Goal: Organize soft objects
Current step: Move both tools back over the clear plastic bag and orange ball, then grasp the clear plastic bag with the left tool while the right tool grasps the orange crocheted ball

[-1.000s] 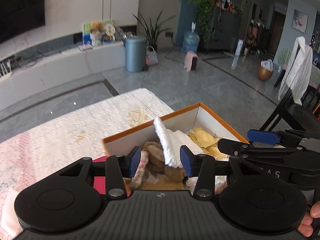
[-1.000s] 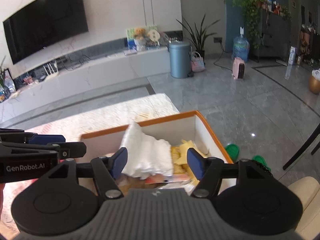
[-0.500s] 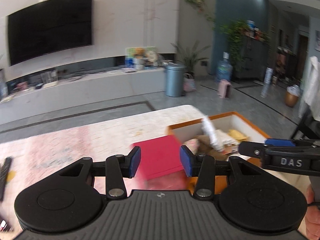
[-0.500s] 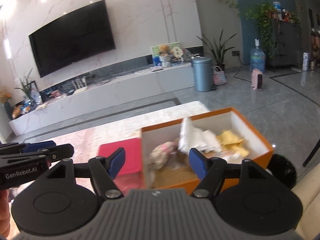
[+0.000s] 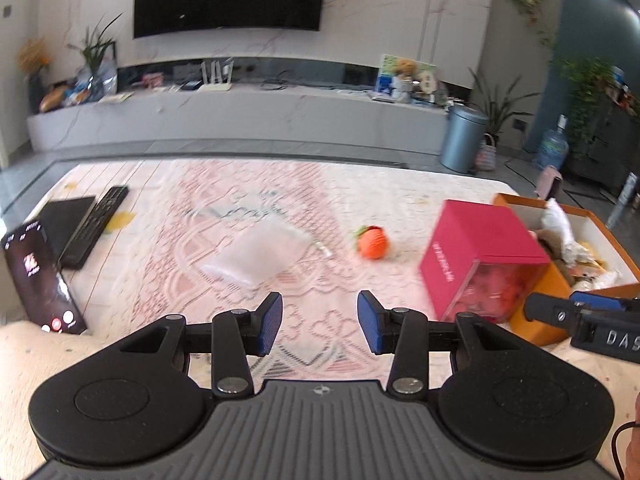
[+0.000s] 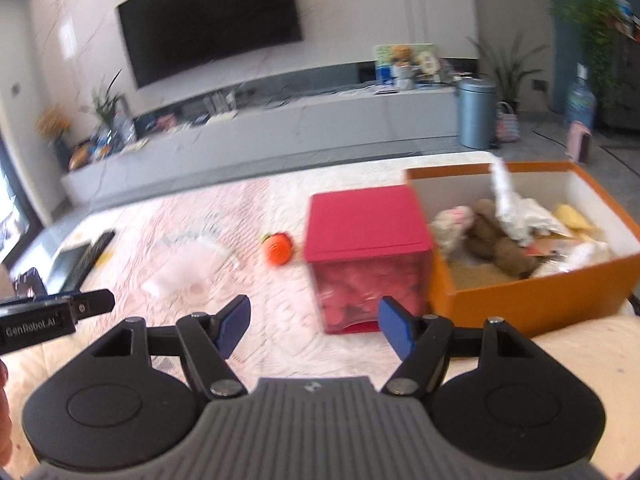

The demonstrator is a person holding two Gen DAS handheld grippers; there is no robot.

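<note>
An orange box (image 6: 536, 300) at the right of the table holds a white cloth (image 6: 510, 208), a brown plush (image 6: 500, 244) and other soft things; it also shows in the left wrist view (image 5: 540, 312). An orange soft ball (image 5: 373, 242) (image 6: 277, 249) and a white pouch (image 5: 256, 256) (image 6: 180, 272) lie on the tablecloth. My left gripper (image 5: 320, 322) is open and empty, above the cloth near the pouch and ball. My right gripper (image 6: 314, 326) is open and empty, in front of the red box.
A red box (image 5: 476, 256) (image 6: 366, 264) stands against the orange box's left side. A phone (image 5: 38, 276), a remote (image 5: 94, 226) and a dark tablet (image 5: 66, 216) lie at the table's left. The right gripper's tip (image 5: 580, 316) shows at the left view's right edge.
Both grippers have pulled back from the orange box and swung left. The white cloth stays in the box. The ball, pouch and phone have come into view.
</note>
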